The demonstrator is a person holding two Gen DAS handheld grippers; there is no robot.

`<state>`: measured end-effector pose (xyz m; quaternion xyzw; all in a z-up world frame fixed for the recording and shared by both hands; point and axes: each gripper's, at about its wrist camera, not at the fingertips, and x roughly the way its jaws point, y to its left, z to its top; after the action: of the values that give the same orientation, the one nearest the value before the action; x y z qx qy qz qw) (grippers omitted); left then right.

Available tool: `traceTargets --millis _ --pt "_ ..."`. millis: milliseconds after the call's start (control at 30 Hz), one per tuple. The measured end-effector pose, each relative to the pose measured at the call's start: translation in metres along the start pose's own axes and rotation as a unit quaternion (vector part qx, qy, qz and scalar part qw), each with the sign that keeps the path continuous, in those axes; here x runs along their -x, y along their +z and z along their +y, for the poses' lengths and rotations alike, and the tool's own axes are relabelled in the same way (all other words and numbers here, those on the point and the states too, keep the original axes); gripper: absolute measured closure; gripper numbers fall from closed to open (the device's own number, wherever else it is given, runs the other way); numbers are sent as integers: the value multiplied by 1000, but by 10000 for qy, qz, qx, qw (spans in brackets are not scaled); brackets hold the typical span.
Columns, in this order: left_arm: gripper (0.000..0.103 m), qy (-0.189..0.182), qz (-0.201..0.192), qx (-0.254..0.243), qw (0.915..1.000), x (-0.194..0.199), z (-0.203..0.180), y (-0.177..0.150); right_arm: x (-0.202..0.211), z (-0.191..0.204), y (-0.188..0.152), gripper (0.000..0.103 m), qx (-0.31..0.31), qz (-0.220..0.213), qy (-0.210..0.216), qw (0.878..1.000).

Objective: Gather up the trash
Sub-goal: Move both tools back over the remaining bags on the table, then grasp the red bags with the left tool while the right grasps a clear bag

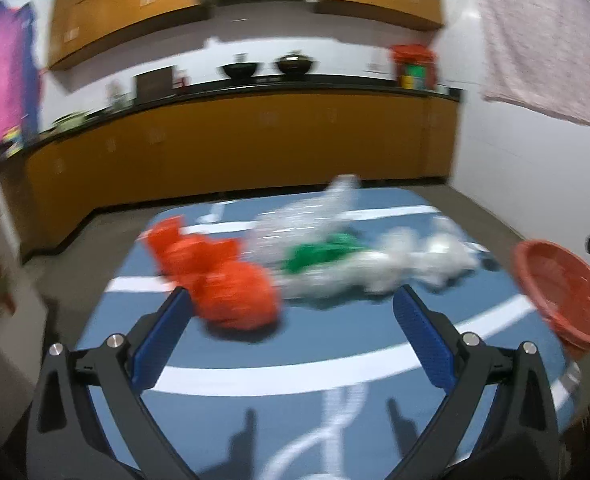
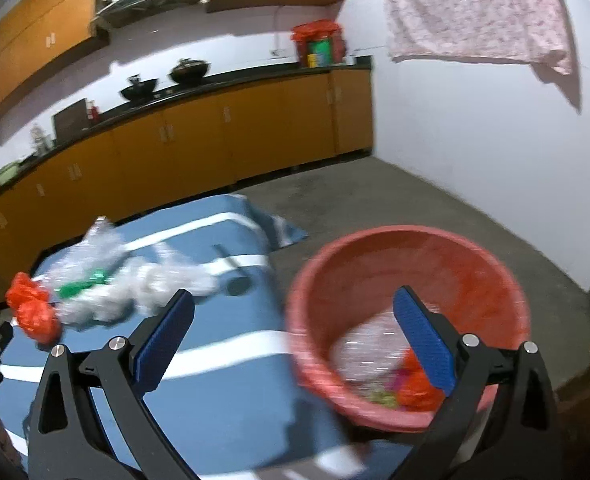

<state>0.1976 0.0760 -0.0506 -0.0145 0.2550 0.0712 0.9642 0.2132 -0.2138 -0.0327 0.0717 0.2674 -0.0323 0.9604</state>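
Closest to me, my left gripper [image 1: 291,308] hangs over the blue cloth [image 1: 255,408] with its jaws spread wide and nothing between them; the orange plastic bag [image 1: 231,288] sits just past the left fingertip, near it but, as far as the blur lets me judge, not yet touched. My right gripper [image 2: 293,316] is likewise wide apart and empty, poised above the red basin [image 2: 315,280], which sits at the right edge of the cloth. Inside that basin I can see some trash already collected [image 2: 375,360]: a crumpled clear piece, something orange, and a few small bits I can't identify. So I'd call the job partly done. Further out on the cloth, beyond the orange bag, lies what is left: a green scrap [image 1: 319,254] tucked among crumpled clear plastic [image 1: 307,220], and a whitish crumpled heap [image 1: 419,258] to its right, all bunched in one loose row. By my reckoning that is at least four pieces to go, the orange bag being the obvious next pick. Behind it all runs the kitchen counter [image 1: 295,82].
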Motion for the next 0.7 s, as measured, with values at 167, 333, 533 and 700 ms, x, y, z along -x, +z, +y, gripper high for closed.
traceTargets --millis 167,333,533,700 --pt "4 418 92 490 9979 -12 49 1 -27 54 3 8 187 106 248 9995" --pt "4 508 96 795 9955 -21 72 3 -65 98 2 11 228 322 324 9987" --pt "4 465 159 860 9951 -38 78 5 -113 126 6 13 278 577 67 9979" --pt "4 360 226 980 9943 -49 81 5 -132 131 3 13 286 853 4 9959"
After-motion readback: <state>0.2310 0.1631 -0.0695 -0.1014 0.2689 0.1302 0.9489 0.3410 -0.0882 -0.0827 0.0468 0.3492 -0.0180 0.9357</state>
